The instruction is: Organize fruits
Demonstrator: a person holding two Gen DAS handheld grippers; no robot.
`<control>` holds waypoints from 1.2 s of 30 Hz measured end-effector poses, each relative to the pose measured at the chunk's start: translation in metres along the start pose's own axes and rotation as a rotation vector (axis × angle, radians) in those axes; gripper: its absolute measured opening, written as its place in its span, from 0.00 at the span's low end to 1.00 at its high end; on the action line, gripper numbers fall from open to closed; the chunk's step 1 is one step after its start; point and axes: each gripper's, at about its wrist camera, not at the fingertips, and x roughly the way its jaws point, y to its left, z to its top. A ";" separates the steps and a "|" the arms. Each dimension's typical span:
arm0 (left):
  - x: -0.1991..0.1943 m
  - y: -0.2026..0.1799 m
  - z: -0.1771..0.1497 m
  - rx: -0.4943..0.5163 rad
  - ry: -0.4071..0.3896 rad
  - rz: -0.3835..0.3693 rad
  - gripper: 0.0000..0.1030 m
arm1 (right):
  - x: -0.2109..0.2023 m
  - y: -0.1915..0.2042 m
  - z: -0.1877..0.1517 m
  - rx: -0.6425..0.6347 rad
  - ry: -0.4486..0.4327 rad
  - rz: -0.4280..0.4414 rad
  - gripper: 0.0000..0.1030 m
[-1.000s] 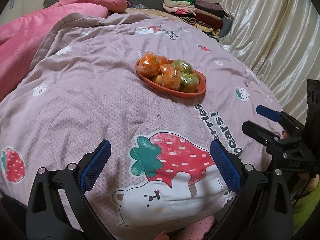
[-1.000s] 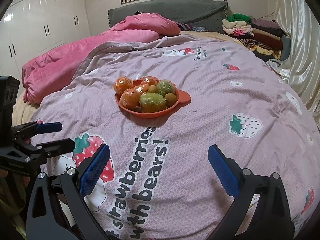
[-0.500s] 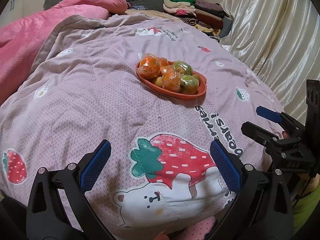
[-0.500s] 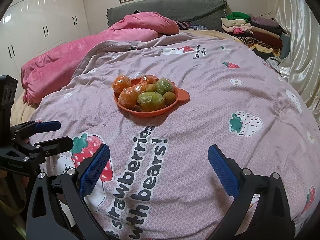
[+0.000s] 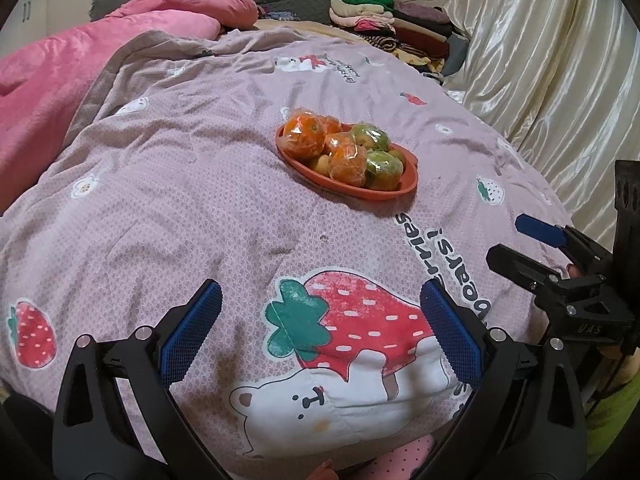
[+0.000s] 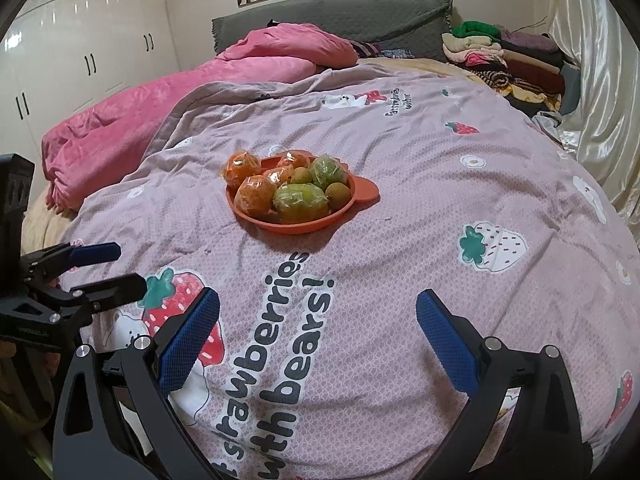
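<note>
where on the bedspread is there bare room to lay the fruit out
Bare bedspread lies between the orange plate and both open tongs, and right of the plate toward the curtain. Crowded: the plate itself, and the folded clothes by the headboard.

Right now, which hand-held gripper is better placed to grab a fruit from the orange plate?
Probably the right hand-held gripper. Its view looks nearly straight at the plate, with the green fruit at the near edge. The left hand-held gripper is also open, but the plate sits off to its right.
</note>
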 end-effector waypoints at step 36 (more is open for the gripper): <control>-0.008 0.002 0.003 0.006 -0.016 0.031 0.91 | -0.004 -0.003 -0.003 0.005 -0.010 -0.011 0.96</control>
